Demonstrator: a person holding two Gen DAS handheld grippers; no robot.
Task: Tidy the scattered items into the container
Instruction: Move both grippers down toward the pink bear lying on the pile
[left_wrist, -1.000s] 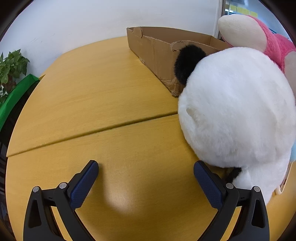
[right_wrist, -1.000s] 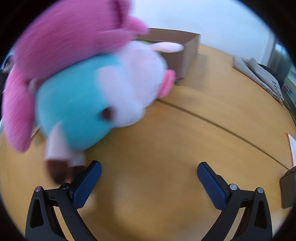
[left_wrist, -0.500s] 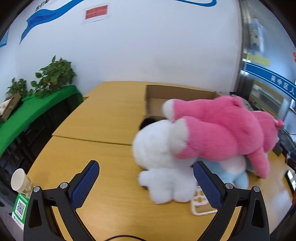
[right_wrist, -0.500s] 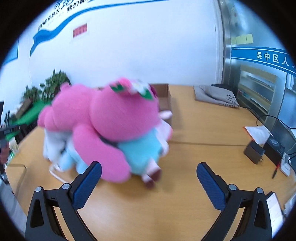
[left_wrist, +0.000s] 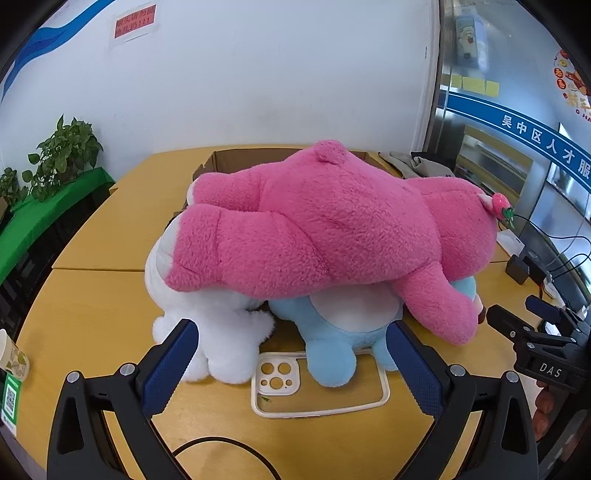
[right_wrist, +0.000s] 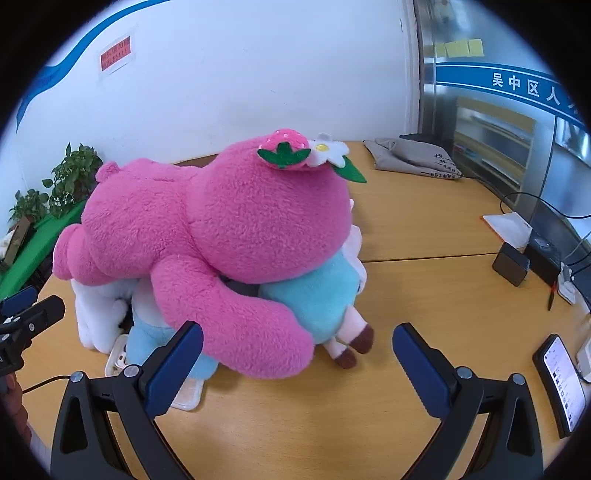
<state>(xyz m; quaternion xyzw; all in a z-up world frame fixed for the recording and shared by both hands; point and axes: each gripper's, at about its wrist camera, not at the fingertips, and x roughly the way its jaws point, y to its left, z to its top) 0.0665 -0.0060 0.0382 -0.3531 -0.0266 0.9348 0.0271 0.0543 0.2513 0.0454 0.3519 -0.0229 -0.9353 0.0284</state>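
Now: L gripper (left_wrist: 291, 354) wide open, empty, hovering near pile. R gripper (right_wrist: 297, 356) same. Pink plush (left_wrist: 332, 229) lies atop white plush (left_wrist: 221, 332) & blue plush (left_wrist: 332, 332) on table (left_wrist: 92, 302), front of cardboard box (left_wrist: 236, 162). Phone case (left_wrist: 317, 387) partly under blue.

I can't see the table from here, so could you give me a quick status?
Both grippers, left and right, open, empty. Pink plush atop white plush and blue plush, outside cardboard box. Phone case underneath.

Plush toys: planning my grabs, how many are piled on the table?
3: large pink plush bear on top, white plush toy beneath left, light-blue plush toy beneath right. More may be hidden.
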